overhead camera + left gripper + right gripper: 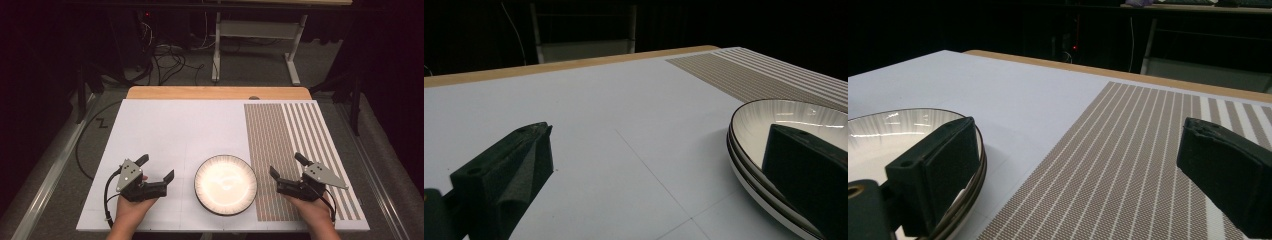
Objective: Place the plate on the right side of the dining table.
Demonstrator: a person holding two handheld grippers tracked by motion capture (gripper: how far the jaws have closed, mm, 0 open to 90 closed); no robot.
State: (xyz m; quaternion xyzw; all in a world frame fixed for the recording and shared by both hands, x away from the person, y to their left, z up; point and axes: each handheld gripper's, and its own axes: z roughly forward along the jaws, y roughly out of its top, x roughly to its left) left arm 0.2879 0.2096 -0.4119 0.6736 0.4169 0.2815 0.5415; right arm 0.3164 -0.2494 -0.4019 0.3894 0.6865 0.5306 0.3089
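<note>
Fingers spread wide on my left gripper (156, 168) and right gripper (285, 165), flanking the stacked plates (225, 184). Nothing held; I judge approach next, closing onto the rim.

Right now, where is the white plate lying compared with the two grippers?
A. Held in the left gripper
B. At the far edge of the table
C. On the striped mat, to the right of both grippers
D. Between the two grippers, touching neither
D: the plate lies between the open left gripper and the open right gripper, with bare table separating it from each.
</note>
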